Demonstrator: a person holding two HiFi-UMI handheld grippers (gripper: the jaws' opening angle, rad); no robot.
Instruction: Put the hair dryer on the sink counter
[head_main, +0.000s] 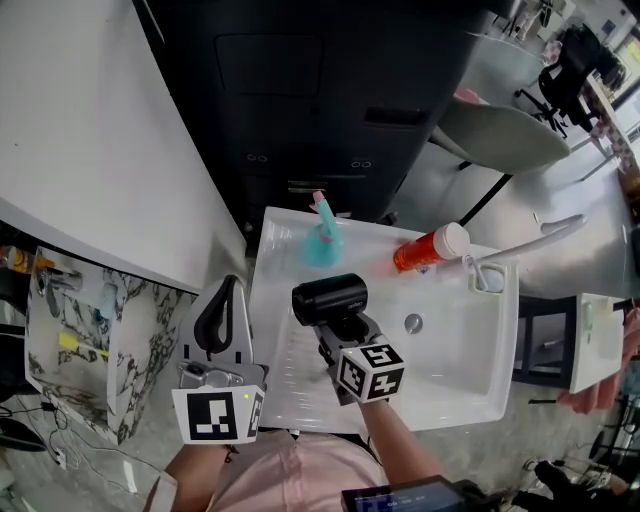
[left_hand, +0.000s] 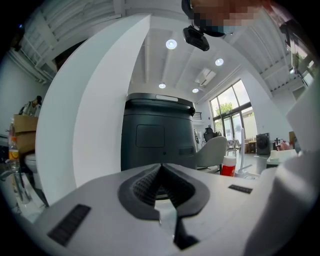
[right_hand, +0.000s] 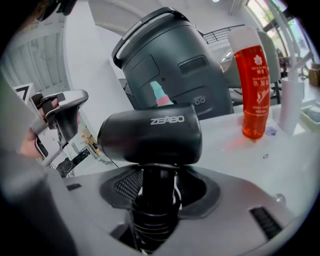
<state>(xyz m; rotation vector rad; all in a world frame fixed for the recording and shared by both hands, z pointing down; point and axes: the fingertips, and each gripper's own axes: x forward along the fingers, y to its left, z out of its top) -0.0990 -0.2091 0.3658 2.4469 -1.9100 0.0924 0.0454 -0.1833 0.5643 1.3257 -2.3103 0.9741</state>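
Now the right gripper (head_main: 338, 328) holds in its jaws the handle of the black barrel-shaped hair dryer (head_main: 330, 298), above the left part of the white ceramic sink (head_main: 497, 398). The left gripper (head_main: 229, 290), jaws together and empty, is beside the sink's left edge.

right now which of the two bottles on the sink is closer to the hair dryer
The teal bottle with the pink cap, just behind the hair dryer. The orange bottle with the white cap stands farther off, toward the tap.
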